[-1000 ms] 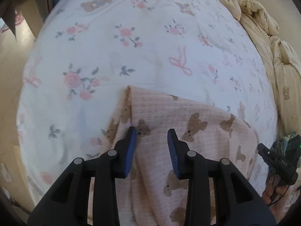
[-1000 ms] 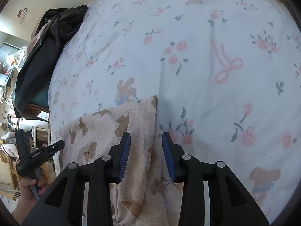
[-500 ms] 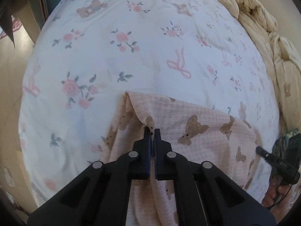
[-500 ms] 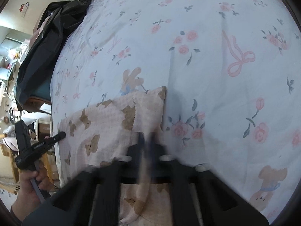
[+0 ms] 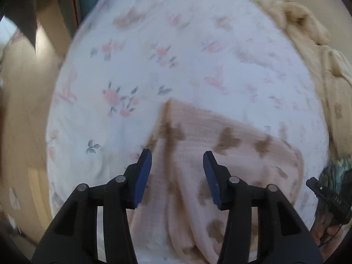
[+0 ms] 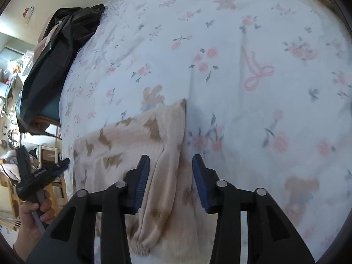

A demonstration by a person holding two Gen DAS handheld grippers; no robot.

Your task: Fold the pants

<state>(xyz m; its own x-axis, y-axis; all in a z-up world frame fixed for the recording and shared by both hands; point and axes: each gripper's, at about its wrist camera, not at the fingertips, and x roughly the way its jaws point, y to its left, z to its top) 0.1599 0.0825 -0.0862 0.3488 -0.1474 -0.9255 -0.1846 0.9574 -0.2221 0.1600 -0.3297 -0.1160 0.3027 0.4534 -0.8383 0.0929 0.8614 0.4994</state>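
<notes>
One pair of pink pants (image 5: pixel 211 154) with brown bears lies folded on the bed (image 5: pixel 176 61), near its edge. We see our left hand-held gripper (image 5: pixel 177 160) over one top corner of the pants, its blue pads opening with nothing pinched between them. Our right hand-held gripper (image 6: pixel 171 165) hangs over the other corner, opening too, and holds no cloth. A black bag (image 6: pixel 59 50) sits beside the bed, and a cream blanket (image 5: pixel 308 33) lies along its far side.
</notes>
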